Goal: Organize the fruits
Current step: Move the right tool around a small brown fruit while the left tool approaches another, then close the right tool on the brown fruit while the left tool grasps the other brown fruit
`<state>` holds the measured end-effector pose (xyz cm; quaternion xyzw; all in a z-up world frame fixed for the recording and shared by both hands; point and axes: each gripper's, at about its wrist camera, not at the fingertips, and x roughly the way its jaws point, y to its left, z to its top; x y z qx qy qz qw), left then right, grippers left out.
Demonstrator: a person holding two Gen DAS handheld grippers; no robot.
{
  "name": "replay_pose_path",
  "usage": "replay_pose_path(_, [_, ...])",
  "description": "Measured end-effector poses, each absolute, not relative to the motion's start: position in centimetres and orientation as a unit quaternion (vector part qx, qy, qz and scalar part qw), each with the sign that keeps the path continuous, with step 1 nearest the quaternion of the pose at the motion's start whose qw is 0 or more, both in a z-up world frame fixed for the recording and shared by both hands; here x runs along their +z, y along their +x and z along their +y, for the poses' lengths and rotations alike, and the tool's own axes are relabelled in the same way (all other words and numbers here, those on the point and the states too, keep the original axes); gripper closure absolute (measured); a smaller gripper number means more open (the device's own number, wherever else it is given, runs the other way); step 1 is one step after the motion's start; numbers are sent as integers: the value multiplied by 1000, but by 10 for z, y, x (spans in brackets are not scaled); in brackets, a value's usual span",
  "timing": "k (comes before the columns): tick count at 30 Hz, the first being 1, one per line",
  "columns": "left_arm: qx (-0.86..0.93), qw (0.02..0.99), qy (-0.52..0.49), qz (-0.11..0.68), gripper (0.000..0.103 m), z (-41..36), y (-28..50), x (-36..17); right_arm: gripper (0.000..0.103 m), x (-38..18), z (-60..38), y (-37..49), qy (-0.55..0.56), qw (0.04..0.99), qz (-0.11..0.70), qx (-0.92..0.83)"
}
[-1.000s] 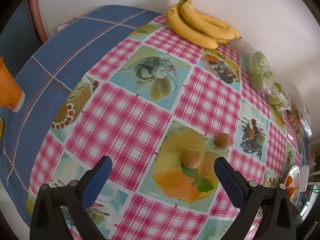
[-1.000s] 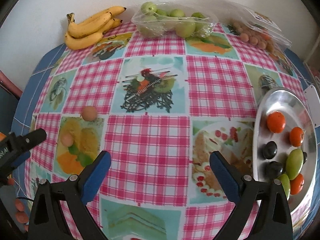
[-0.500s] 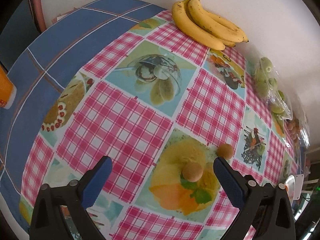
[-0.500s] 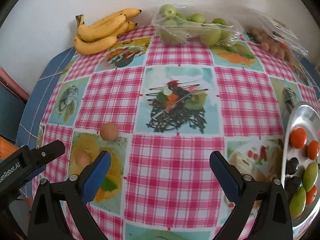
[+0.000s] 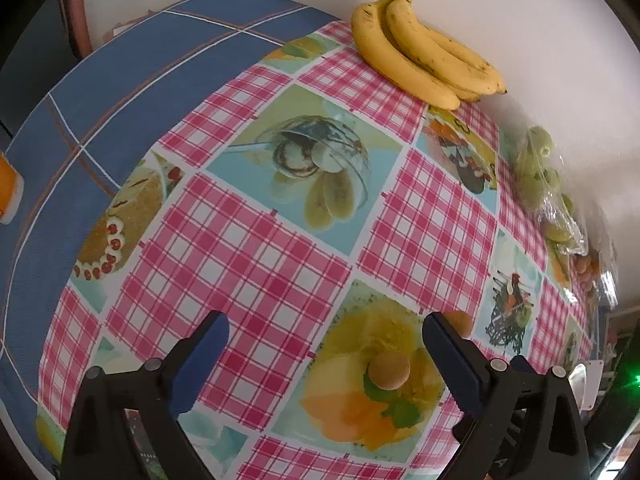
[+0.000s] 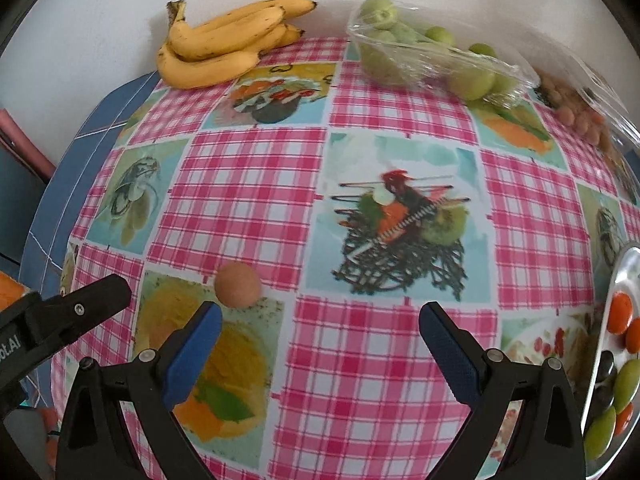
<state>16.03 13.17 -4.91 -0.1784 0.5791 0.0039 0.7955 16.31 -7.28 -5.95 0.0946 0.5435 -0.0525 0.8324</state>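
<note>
Left gripper (image 5: 326, 330) is seen wide over the checked tablecloth (image 5: 248, 248), jaws closing slightly, nothing pinched; one small brown fruit (image 5: 388, 370) is found on the cloth between the fingers, nearer the right one, untouched. A second brown fruit (image 6: 237, 284) is seen just beyond the left fingertip of the right gripper (image 6: 320, 320), whose jaws are spread and empty. Bananas (image 6: 228, 44) and bagged green fruits (image 6: 436, 60) are lined by the wall. A metal plate (image 6: 618, 280) with mixed fruits is placed at the right edge.
</note>
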Motion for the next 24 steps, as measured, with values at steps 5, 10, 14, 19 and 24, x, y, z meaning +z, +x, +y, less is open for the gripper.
replay_pose_path(5, [6,789,-194,583,5,135,162,-54,4,-61,-61,173,86,836,541,-41])
replay_pose_path(10, [6,785,-207,584,5,135,162,-56,18,-63,-57,179,82,836,540,-40])
replay_pose_path(14, [1,781,-215,586,5,137,161,-57,35,-63,-55,181,81,838,538,-43])
replay_pose_path(19, [-7,777,-218,590,5,136,161,-59,56,-62,-49,185,68,840,538,-32])
replay_pose_path(24, [-17,773,-225,593,5,134,162,-60,72,-62,-46,184,67,839,539,-26])
